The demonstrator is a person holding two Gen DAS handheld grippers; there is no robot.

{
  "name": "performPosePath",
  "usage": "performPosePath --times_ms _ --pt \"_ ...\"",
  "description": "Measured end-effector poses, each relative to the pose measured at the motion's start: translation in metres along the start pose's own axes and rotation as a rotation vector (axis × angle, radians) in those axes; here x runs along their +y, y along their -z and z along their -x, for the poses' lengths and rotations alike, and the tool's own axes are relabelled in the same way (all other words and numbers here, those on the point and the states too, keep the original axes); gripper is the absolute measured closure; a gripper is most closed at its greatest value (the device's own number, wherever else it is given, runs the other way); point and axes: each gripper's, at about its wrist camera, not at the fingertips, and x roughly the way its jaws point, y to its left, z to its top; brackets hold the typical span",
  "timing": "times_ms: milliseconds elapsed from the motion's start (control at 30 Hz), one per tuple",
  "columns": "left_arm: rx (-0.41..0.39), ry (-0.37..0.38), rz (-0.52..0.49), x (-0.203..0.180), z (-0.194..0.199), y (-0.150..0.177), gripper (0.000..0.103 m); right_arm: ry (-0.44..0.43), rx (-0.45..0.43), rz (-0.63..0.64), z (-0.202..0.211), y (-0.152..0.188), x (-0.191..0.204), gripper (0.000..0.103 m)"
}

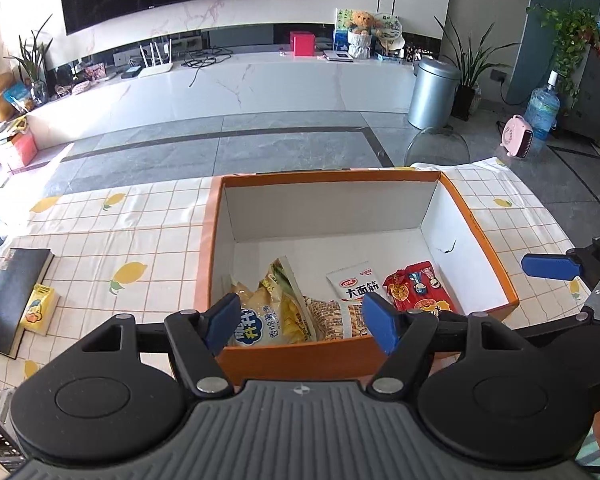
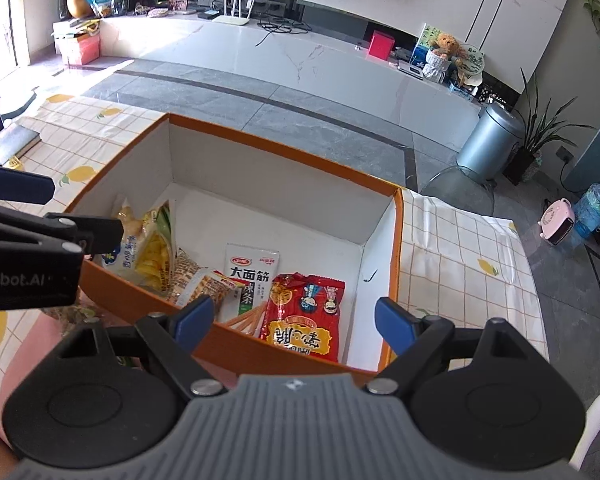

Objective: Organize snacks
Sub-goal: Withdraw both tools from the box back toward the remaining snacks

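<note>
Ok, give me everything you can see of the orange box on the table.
The orange box is an open-topped rectangular carton, seemingly cardboard, orange outside and along the rim, plain white inside. It sits upright on the lemon-print tablecloth. A small dark mark or tear shows on its right inner wall. The far half of its floor is bare; snack packets lie along the near side: a yellow chip bag, a white packet and a red packet among them. Nothing grips the box.

I saw both my grippers, left gripper [image 1: 302, 322] and right gripper [image 2: 294, 322], were matte black with blue finger pads [image 1: 380, 322], round silver pivot screws, ribbed grey housings, and white "Robot.AI" lettering on one side.
</note>
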Motion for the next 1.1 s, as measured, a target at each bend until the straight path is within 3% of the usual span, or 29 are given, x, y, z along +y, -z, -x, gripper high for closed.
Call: performPosePath --times_ms 300,600,1100 --pt "-0.075 -0.004 -0.001 0.001 0.048 0.044 0.021 -0.047 -0.116 -0.180 0.051 0.050 0.009 0.018" --pt "-0.052 -0.001 0.013 0.013 0.053 0.092 0.021 -0.026 -0.171 -0.269 0.071 0.105 0.030 0.018" --pt "-0.025 0.039 0.066 0.027 0.040 0.138 0.021 0.004 -0.122 -0.275 0.047 0.161 0.053 0.018"
